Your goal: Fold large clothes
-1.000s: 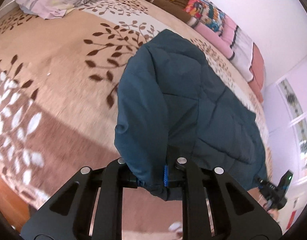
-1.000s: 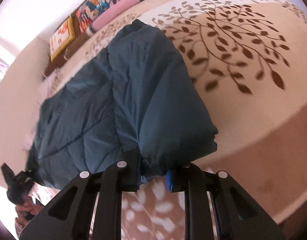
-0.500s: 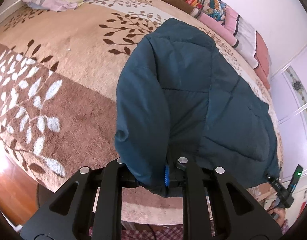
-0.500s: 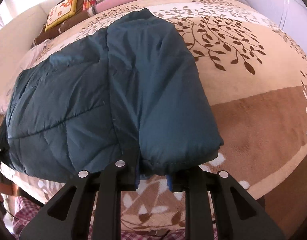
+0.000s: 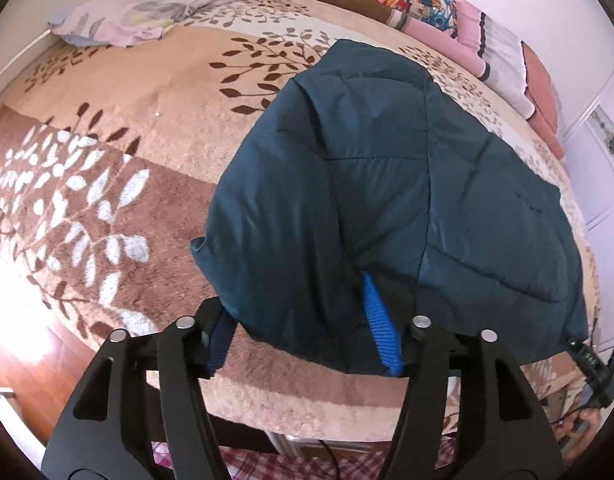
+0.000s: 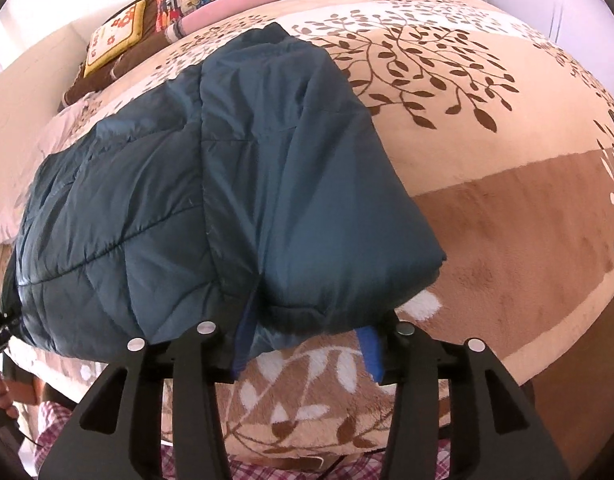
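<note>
Left gripper (image 5: 303, 344) jaws opening, blue pads no longer pinching; near hem of teal quilted jacket (image 5: 387, 184) lying loose between them. Right gripper (image 6: 307, 344) jaws likewise opening, jacket (image 6: 227, 184) edge drooping between pads, ungripped. Jacket lying folded lengthwise on leaf-patterned blanket (image 5: 119, 152) covering bed, stacked cushions (image 5: 447, 4) lying beyond.

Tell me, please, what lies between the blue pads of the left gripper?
The near edge of the teal jacket, lying on the blanket, as the left gripper's jaws are opening; the left wrist view shows it.
</note>
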A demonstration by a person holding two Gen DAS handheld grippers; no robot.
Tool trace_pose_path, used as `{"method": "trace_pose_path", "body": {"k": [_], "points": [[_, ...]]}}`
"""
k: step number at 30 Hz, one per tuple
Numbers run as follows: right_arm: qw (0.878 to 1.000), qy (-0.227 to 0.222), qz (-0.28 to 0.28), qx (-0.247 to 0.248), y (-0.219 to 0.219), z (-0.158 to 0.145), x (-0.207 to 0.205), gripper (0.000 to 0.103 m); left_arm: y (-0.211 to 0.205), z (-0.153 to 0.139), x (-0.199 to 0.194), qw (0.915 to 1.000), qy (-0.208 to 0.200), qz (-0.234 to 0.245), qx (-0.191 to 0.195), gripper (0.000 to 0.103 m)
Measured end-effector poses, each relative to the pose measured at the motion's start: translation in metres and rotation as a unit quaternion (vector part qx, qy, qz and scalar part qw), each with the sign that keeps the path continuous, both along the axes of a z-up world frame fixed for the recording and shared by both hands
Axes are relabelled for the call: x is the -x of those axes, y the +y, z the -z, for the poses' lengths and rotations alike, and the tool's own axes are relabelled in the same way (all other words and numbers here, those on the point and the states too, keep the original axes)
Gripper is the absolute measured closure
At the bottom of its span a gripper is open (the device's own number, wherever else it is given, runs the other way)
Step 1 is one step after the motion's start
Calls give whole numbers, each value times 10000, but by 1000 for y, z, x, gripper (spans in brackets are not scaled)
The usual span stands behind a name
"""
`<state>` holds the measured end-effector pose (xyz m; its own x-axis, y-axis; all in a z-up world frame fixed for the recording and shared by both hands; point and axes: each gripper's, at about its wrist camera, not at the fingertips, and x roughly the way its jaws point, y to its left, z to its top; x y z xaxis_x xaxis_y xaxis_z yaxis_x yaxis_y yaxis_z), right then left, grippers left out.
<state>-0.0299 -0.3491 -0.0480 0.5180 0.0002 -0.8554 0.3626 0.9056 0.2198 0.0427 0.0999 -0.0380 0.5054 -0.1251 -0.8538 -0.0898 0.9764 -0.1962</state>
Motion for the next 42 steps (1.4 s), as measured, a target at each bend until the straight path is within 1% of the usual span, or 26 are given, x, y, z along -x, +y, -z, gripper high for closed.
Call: {"method": "trace_pose_path", "body": {"k": [5,9,11,15,17,23,28,35,42], "points": [[9997,46,-67,213,7,-3,10,50,-1,-2,4,9996,-42,-36,-278,39],[9992,23,-72,394,9,-8,21,49,-3,-2,7,9991,-80,-28,-425,39],[9988,-33,-34,480,10,-11,25,48,-5,-3,7,9986,-97,-34,-514,39],[9969,-279,30,729,11,-22,29,48,-9,-5,10,9976,-167,-66,-667,38],[9963,-390,-24,771,14,-26,28,48,-11,-5,11,9969,-182,-32,-768,38],[9943,-427,-402,895,27,-27,16,48,-12,-3,9,9961,-144,-19,-865,37],[9924,-313,-696,961,37,-21,2,49,-15,0,6,9949,-106,-54,-997,33],[9930,-65,-722,933,38,-8,-12,49,-17,5,2,9942,-52,-79,-1071,28],[9932,-55,-710,922,39,-6,-12,49,-16,5,1,9943,-49,-88,-1057,27]]}}
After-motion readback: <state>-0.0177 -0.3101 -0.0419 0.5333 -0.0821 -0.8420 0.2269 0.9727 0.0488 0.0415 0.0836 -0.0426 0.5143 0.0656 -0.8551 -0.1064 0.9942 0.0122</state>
